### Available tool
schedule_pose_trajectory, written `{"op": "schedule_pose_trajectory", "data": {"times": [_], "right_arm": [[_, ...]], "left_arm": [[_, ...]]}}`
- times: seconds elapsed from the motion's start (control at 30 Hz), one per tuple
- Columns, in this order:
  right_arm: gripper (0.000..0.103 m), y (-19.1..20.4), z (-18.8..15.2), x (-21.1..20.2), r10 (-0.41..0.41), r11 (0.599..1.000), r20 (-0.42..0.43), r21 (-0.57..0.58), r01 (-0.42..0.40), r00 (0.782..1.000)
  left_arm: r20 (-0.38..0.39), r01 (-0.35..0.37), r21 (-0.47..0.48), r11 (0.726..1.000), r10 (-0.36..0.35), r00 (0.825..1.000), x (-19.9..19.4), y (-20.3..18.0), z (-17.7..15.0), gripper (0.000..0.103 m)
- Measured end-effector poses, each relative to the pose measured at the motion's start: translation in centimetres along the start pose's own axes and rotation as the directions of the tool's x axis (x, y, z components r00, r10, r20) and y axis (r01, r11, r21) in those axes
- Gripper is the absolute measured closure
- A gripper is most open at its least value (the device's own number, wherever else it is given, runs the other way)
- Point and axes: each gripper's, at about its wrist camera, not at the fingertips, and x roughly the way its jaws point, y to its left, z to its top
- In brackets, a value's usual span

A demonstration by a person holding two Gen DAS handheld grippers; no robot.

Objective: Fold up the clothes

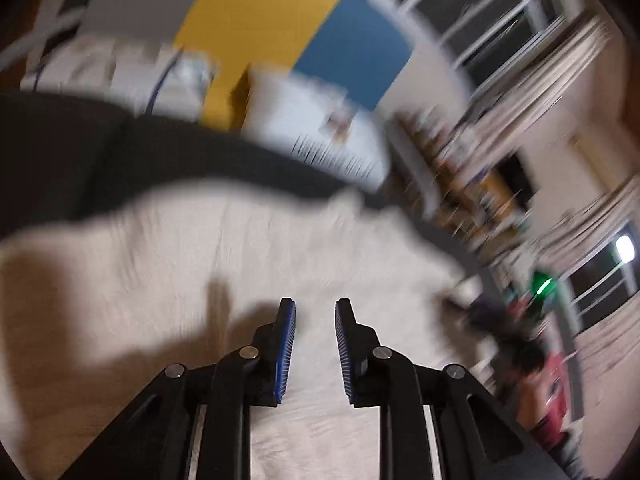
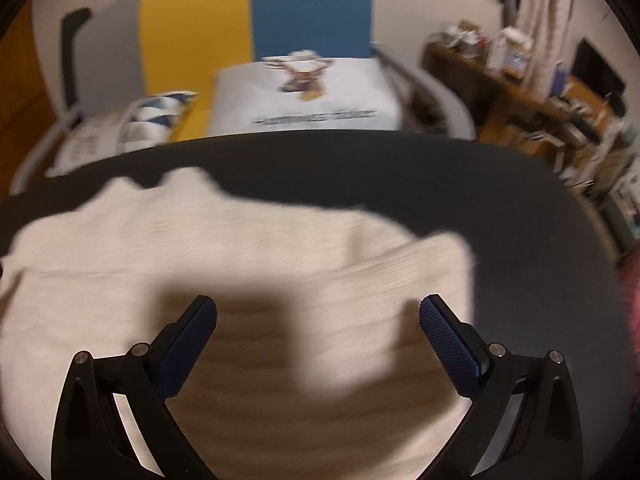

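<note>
Cream ribbed-knit garment (image 2: 248, 248) lies rumpled on the dark bench (image 2: 520, 208); left gripper (image 1: 315, 308) jaws narrowly parted, right gripper (image 2: 318, 308) jaws spread, both empty.

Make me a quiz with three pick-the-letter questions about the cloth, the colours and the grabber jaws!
1. Where does the cream garment lie?
A. on the dark surface
B. on the wooden shelf
C. on the cushion

2. Which colours are the panels behind the deer cushion?
A. red and green
B. yellow and blue
C. pink and black

3. How do the right gripper jaws stand?
A. pressed together
B. clamped on the cushion
C. wide apart, holding nothing

Answers:
1. A, dark surface shows all around the garment's far edge.
2. B, a yellow panel and a blue panel stand side by side.
3. C, only cloth shows in the gap below.
</note>
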Motion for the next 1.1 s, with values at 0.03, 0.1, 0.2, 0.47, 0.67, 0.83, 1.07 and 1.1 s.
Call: {"op": "schedule_pose_trajectory", "data": {"times": [0.03, 0.1, 0.2, 0.47, 0.67, 0.83, 1.07, 1.1], "right_arm": [[0.0, -0.9, 0.0, 1.1, -0.015, 1.0, -0.022, 0.013, 0.015, 1.0], [0.0, -2.6, -0.1, 1.4, 0.07, 0.995, -0.023, 0.069, -0.068, 0.997], [0.0, -5.3, -0.1, 1.6, 0.215, 0.965, -0.007, 0.156, -0.212, 0.976], [0.0, -13.2, 2.5, 1.1, 0.678, 0.571, 0.204, 0.459, -0.681, 0.706], [0.0, -10.5, 3.4, 5.3, 0.653, 0.668, 0.028, 0.451, -0.592, 0.757], [0.0, -9.4, 4.2, 3.8, 0.604, 0.737, 0.006, 0.375, -0.562, 0.797], [0.0, -7.1, -0.4, -0.7, 0.745, 0.659, -0.135, 0.302, -0.689, 0.653], [0.0, -6.7, -1.6, -0.4, 0.723, 0.687, -0.188, 0.29, -0.666, 0.665]], "left_arm": [[0.009, 0.012, -0.014, 1.0, -0.012, 1.0, -0.1, 0.5, -0.3, 0.097], [0.019, 0.042, -0.046, 0.998, -0.041, 0.999, -0.4, 1.5, -0.6, 0.1], [0.02, 0.041, -0.09, 0.995, -0.04, 0.999, -1.4, 1.8, -0.3, 0.097], [0.055, 0.007, 0.046, 0.999, -0.01, 0.998, -3.3, -1.9, -0.9, 0.084], [0.029, -0.051, 0.065, 0.997, 0.049, 0.998, -1.3, -1.2, -1.6, 0.086], [0.055, -0.084, 0.1, 0.991, 0.079, 0.995, -3.2, -2.5, -1.8, 0.085], [0.031, -0.125, 0.178, 0.976, 0.122, 0.992, -3.1, -3.7, -3.6, 0.084], [0.031, -0.12, 0.184, 0.976, 0.116, 0.993, -2.9, -3.4, -3.7, 0.085]]}}
